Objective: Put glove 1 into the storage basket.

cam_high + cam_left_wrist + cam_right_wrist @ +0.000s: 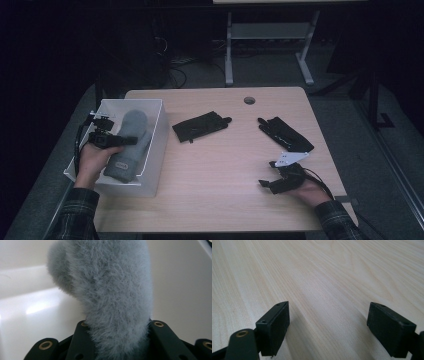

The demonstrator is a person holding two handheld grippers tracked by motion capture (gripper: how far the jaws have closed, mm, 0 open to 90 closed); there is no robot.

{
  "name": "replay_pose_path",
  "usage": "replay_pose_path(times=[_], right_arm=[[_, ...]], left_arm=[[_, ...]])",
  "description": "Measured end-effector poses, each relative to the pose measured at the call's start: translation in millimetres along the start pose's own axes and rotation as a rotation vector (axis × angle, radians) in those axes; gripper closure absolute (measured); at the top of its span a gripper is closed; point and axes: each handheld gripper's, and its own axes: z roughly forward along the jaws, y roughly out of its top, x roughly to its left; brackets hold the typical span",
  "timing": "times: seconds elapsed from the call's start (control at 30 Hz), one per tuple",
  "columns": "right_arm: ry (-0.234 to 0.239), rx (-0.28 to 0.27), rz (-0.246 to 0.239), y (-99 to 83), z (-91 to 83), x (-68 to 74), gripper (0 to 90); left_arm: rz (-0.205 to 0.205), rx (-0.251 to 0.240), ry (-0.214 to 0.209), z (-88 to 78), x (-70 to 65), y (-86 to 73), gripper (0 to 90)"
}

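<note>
Nearest the person, right gripper [272, 184] rests low on the wooden table [220, 170] near the front right corner. In the right gripper view its 2 jaws stand wide apart with bare wood grain between them; nothing held.

Left gripper [131, 140] is inside the white bin [154, 150] at the table's left edge. In the left gripper view the jaws are clamped on the grey fleece mitten [110, 297], fuzzy pile bulging between and over the jaw plates. In the high view the mitten [129, 145] lies lengthwise in the bin, cuff with a small label toward the person, rounded tip toward the far wall. Whether it rests fully on the bin floor cannot be told.

Handling judgement: light, soft, no stiffness; it will droop from any grip point and compress under the pads. The pile looks grippy, not slippery; not fragile. Best hold is across the body mid-length, as now, taking both layers.

Farther out, mid-table: 2 black gloves, one [200, 126] just right of the bin, the other [286, 134] well apart, beyond the right gripper. A round cable grommet [249, 100] sits near the far edge.
</note>
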Motion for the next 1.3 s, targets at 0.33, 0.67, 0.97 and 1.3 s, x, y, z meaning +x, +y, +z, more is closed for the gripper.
replay_pose_path(times=[0.33, 0.67, 0.97, 1.3], right_arm=[[-0.003, 0.000, 0.002, 0.1, 0.1, -0.2, 18.3], [-0.004, 0.000, 0.004, 0.1, 0.2, -0.1, 18.3], [-0.004, 0.000, 0.004, 0.2, 0.2, -0.2, 18.3], [-0.003, 0.001, 0.004, 0.2, 0.1, -0.1, 18.3]], left_arm=[[-0.036, 0.060, 0.032, 23.7, 14.9, -5.0, 66.0], [-0.047, 0.114, 0.064, 38.4, 23.7, -9.2, 58.2], [-0.016, 0.072, 0.153, 24.9, 15.6, 0.3, 32.1], [0.003, -0.010, 0.201, -8.1, 6.4, 20.2, 29.2]])
